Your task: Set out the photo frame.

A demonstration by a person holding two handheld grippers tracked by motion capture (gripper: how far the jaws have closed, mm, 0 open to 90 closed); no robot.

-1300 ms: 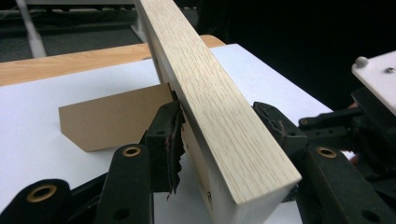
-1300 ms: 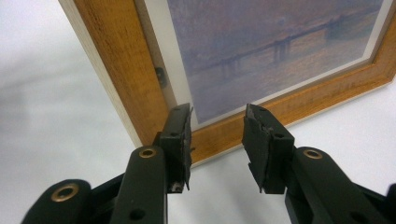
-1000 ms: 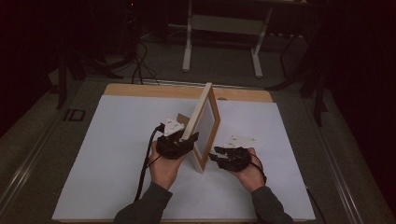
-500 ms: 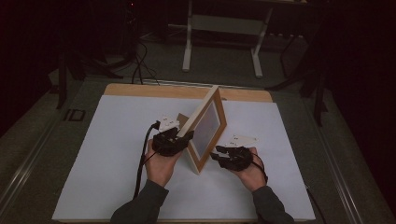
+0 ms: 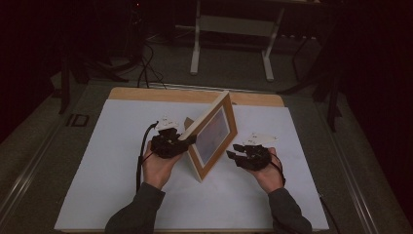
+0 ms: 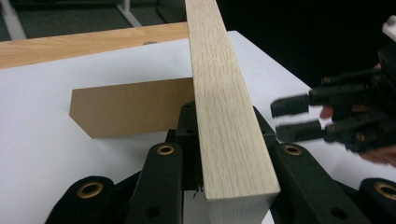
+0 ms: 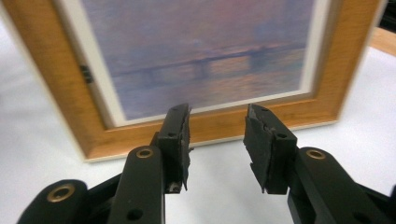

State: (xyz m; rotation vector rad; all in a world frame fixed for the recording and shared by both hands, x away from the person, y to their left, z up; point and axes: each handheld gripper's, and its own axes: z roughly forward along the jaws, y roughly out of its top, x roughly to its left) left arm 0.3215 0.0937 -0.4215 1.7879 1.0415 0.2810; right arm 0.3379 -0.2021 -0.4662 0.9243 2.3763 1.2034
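A wooden picture frame [image 5: 214, 134] with a bluish-pink print stands tilted on the white sheet, its face turned toward the right hand. My left gripper [image 5: 187, 140] is shut on its pale side edge [image 6: 219, 102]; the jaws have just been closing with that edge between them. The frame's brown back stand [image 6: 126, 109] rests on the sheet behind it. My right gripper [image 5: 235, 151] is open, a short way in front of the frame's lower rail [image 7: 210, 128], with nothing between its fingers. Its jaws have just opened a little. It also appears past the frame's edge as the right gripper [image 6: 294, 119].
The white sheet [image 5: 107, 161] covers a wooden table whose bare edge [image 5: 146, 93] runs along the far side. Beyond it, on the dark floor, are the metal legs [image 5: 195, 44] of a stand and some cables [image 5: 143, 63].
The frame has swung from nearly edge-on to showing its print, and now leans back to the left. The left hand shifted slightly left with it. The right hand stayed put.
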